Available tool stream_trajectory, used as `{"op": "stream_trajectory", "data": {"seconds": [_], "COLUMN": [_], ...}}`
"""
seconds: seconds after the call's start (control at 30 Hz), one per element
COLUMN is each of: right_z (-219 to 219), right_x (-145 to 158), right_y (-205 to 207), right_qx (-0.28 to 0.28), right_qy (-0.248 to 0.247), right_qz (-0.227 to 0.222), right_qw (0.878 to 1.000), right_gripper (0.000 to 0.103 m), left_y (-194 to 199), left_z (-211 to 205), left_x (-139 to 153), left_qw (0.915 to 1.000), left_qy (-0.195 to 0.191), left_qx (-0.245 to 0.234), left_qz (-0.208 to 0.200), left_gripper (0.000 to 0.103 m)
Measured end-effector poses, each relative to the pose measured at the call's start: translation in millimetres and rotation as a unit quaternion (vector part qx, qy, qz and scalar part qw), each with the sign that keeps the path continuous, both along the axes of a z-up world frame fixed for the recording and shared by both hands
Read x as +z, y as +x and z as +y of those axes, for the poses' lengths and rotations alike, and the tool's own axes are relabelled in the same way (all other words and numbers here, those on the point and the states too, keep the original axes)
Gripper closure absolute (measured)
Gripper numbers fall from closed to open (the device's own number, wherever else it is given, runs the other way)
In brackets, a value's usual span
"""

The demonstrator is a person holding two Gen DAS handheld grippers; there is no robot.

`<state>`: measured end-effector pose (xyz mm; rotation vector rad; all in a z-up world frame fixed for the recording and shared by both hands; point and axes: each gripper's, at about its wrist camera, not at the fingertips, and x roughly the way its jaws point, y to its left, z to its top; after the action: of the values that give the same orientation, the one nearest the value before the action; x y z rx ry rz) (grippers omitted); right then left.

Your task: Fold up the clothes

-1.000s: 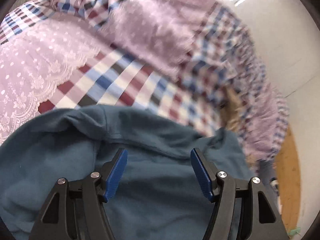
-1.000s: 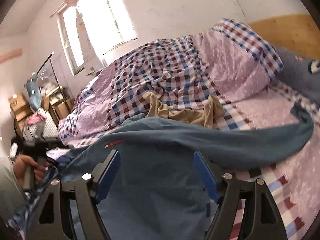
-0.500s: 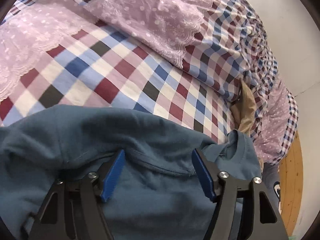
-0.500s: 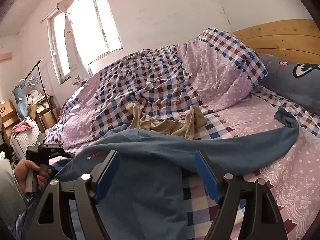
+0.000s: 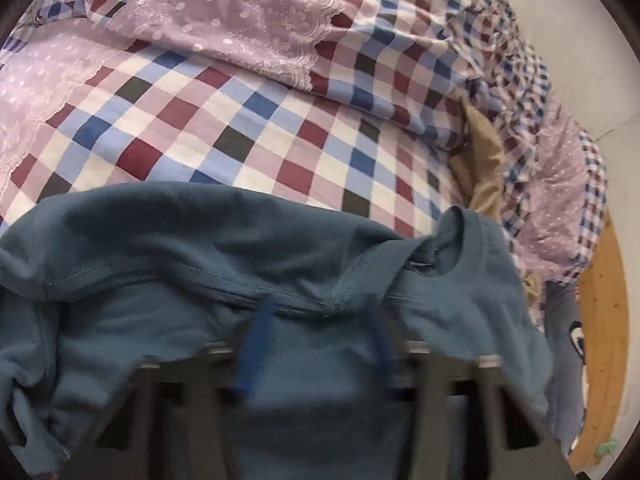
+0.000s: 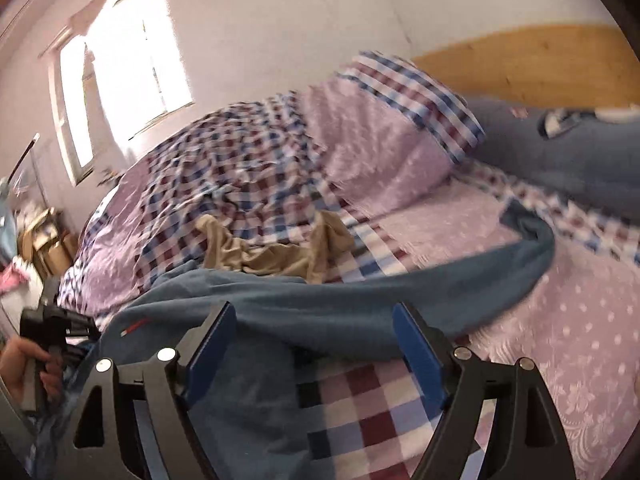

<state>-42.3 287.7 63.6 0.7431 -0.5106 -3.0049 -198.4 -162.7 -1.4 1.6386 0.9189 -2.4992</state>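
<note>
A teal long-sleeved shirt (image 5: 200, 248) lies spread on the checked bedsheet (image 5: 248, 128), its neck opening at the right. My left gripper (image 5: 316, 340) hovers over the shirt's shoulder seam; its blurred blue fingers (image 5: 256, 344) are closing with the fabric between them, still apart. In the right wrist view the shirt (image 6: 320, 312) stretches across the bed, one sleeve reaching far right. My right gripper (image 6: 316, 352) stands wide over it, jaws opening, pads off the cloth. A hand (image 6: 24, 364) holds the left gripper (image 6: 44, 328) at the left edge.
A crumpled tan garment (image 6: 280, 252) lies beyond the shirt, against a heaped checked quilt (image 6: 240, 168). A lilac pillow (image 6: 380, 148) and a grey-blue pillow (image 6: 560, 152) rest by the wooden headboard (image 6: 540, 64). Boxes and clutter (image 6: 44, 240) stand under the window.
The left gripper slid along the shirt toward its neck opening and its fingers have started to come together. The right gripper swung a little, its view now blurred.
</note>
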Motion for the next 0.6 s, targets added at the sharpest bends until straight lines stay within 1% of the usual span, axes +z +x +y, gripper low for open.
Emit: {"op": "stream_trajectory", "data": {"seconds": [0.07, 0.1, 0.2, 0.33, 0.43, 0.47, 0.5, 0.6], "right_z": [0, 0, -5, -10, -9, -7, -6, -4], "right_x": [-3, -2, 0, 1, 1, 0, -1, -3], "right_y": [-2, -3, -3, -1, -2, -4, -4, -5], "right_qx": [0.002, 0.006, 0.022, 0.034, 0.038, 0.038, 0.039, 0.043], "right_qy": [0.001, 0.004, 0.016, 0.027, 0.025, 0.021, 0.017, 0.013], "right_qz": [-0.006, -0.006, -0.003, 0.000, -0.002, -0.005, -0.007, -0.012], "right_qw": [1.000, 1.000, 1.000, 0.999, 0.999, 0.999, 0.999, 0.999], "right_gripper": [0.019, 0.019, 0.019, 0.019, 0.019, 0.019, 0.019, 0.019], "left_y": [-4, -6, -11, -30, -47, -49, -50, -39], "left_z": [-3, -5, -16, -33, -38, -37, -34, -19], "left_x": [-1, 1, 14, 42, 49, 46, 40, 28], "left_qw": [0.9999, 0.9998, 0.9984, 0.9927, 0.9933, 0.9952, 0.9973, 0.9999], "left_qy": [0.006, 0.009, 0.005, -0.006, -0.021, -0.017, -0.010, -0.002], "left_qx": [0.011, 0.016, 0.039, 0.077, 0.083, 0.072, 0.057, -0.008], "left_qz": [0.003, 0.008, 0.042, 0.093, 0.078, 0.063, 0.045, 0.015], "left_gripper": [0.092, 0.102, 0.102, 0.103, 0.102, 0.102, 0.102, 0.098]}}
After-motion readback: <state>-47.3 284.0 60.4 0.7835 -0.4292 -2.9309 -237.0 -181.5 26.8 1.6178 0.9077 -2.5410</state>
